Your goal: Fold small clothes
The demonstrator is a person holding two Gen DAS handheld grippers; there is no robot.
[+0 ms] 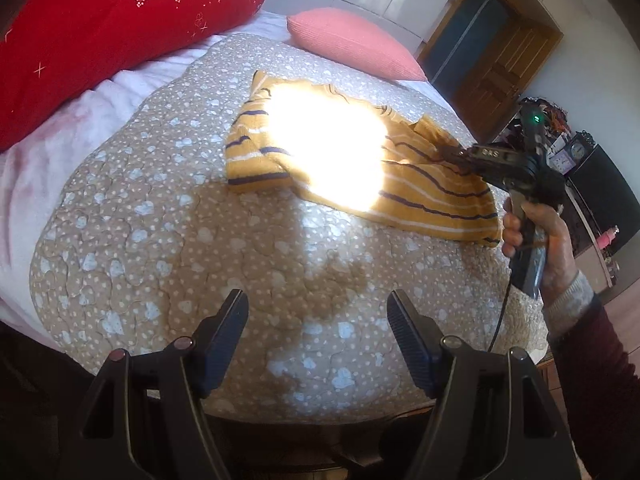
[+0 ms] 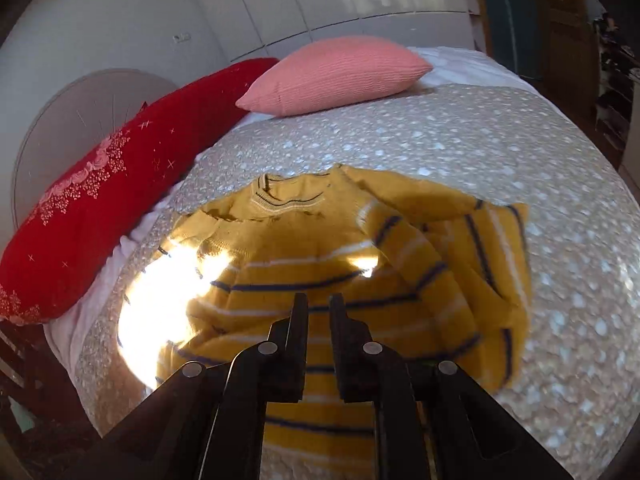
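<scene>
Left wrist view: left gripper [image 1: 316,320] at the bottom of the frame, jaws standing wide apart, nothing between them, only the quilt [image 1: 168,248] below. Beige quilt with white dots and pale hearts, covering the middle of the frame. Yellow striped sweater [image 1: 436,196] lying on this quilt, in the centre and to the right, spread rather flat with some folds; large patch of sunlight burning out its middle part. Right gripper [image 1: 450,152] at the right side of the frame, held by the right hand [image 1: 536,236], its tip meeting the right edge of the sweater. Red pillow [image 1: 100,36] in the upper left, pink pillow [image 1: 356,44] at the upper centre, wooden door [image 1: 496,60] in the upper right.

Right wrist view: right gripper [image 2: 319,304] at the bottom centre, jaws narrow, only a thin slit between them, yellow fabric visible in this slit; real grip on the cloth or only resting over it, cannot tell. Yellow striped sweater [image 2: 332,240] filling the centre, collar toward the top of the frame, one sleeve folded over at the right. Sunlight patch on its lower left part. Red pillow [image 2: 100,204] at the left, pink pillow [image 2: 332,76] at the upper centre, quilt [image 2: 500,148] at the right and behind the sweater.
</scene>
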